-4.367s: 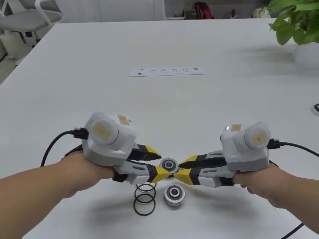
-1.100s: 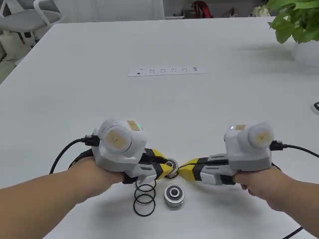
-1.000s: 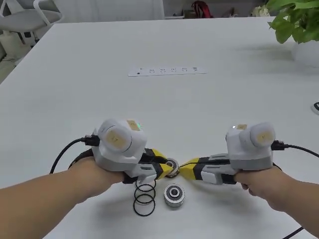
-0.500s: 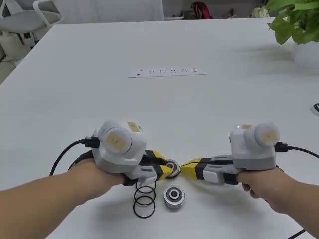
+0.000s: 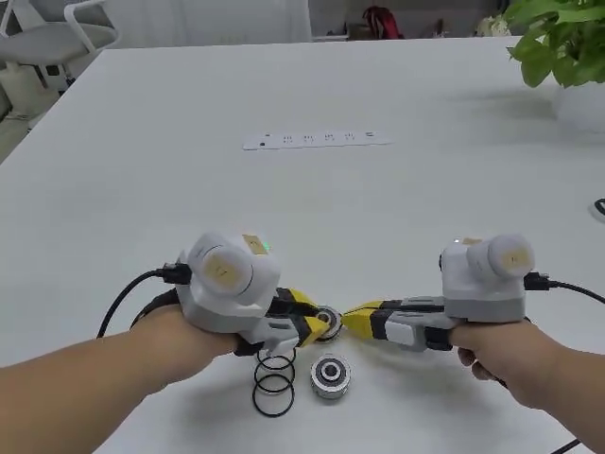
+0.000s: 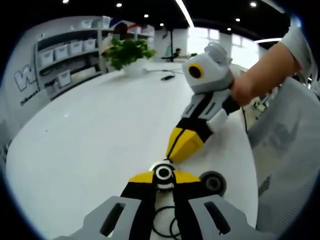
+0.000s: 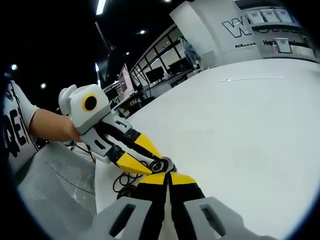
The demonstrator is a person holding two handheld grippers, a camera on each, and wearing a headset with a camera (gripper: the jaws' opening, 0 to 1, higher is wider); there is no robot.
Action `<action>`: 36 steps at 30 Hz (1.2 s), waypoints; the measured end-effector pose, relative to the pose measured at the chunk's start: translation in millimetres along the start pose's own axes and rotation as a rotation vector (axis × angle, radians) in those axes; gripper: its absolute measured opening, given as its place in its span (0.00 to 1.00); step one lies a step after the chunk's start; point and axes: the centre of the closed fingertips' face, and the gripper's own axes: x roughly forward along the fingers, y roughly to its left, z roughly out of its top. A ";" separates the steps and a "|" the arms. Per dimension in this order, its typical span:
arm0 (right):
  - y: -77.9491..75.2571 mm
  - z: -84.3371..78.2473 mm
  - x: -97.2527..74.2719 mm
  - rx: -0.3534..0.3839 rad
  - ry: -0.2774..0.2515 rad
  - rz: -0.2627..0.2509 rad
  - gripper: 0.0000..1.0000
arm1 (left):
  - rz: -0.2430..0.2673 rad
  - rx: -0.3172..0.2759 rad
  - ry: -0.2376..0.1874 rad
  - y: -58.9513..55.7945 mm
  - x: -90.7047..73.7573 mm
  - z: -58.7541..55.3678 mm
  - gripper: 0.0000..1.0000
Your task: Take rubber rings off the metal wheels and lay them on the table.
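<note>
A small metal wheel (image 5: 328,322) hangs just above the table, and my left gripper (image 5: 319,325) is shut on it. The left gripper view shows that wheel (image 6: 164,172) between my yellow tips (image 6: 163,181). My right gripper (image 5: 348,320) comes in from the right with its jaws shut and its tip at the wheel's rim (image 7: 162,164). Whether it pinches a ring there is too small to tell. A second metal wheel (image 5: 329,372) lies flat on the table below them. Two black rubber rings (image 5: 273,378) lie beside it, overlapping.
A white power strip (image 5: 315,140) lies far back in the middle of the white table (image 5: 189,189). A potted plant (image 5: 560,47) stands at the back right and a chair (image 5: 52,33) at the back left. Black cables (image 5: 123,295) trail from both grippers.
Both grippers stay at the held wheel. The right hand has drifted slightly right and down. Since the oldest frame the left gripper has rolled and closed in over the wheel.
</note>
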 end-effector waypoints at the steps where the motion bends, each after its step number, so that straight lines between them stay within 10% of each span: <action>1: 0.0 0.1 -0.1 0.005 -0.002 -0.001 0.00 | 0.002 0.002 0.001 -0.1 0.2 0.1 0.12; 36: 8.2 4.0 3.6 0.014 0.004 0.006 0.00 | 0.023 0.005 0.006 0.0 1.2 0.4 0.12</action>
